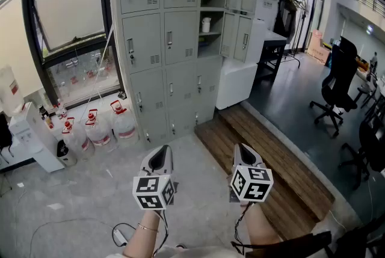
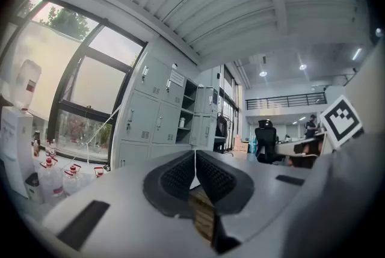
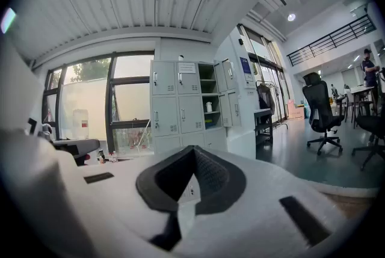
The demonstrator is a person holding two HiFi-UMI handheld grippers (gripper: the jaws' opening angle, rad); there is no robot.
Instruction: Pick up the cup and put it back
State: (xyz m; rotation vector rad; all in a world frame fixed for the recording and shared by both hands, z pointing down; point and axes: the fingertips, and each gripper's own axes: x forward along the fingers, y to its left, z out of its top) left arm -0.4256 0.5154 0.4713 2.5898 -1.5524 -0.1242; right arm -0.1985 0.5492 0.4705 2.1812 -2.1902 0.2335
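The left gripper (image 1: 159, 159) and the right gripper (image 1: 243, 153), seen at the lower centre of the head view, are cased in smooth white shells. Black ribbed pads (image 2: 177, 177) are set inside the jaws. A cube (image 1: 154, 192) printed with black-and-white square markers is mounted on each. A thin bracelet (image 1: 146, 227) is worn on the left wrist, and thin black cables (image 1: 163, 233) are hung below.

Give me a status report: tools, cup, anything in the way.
Left tool and right tool both shut, empty. Cup upright on open locker shelf, well ahead, untouched. Wooden platform on floor near lockers.
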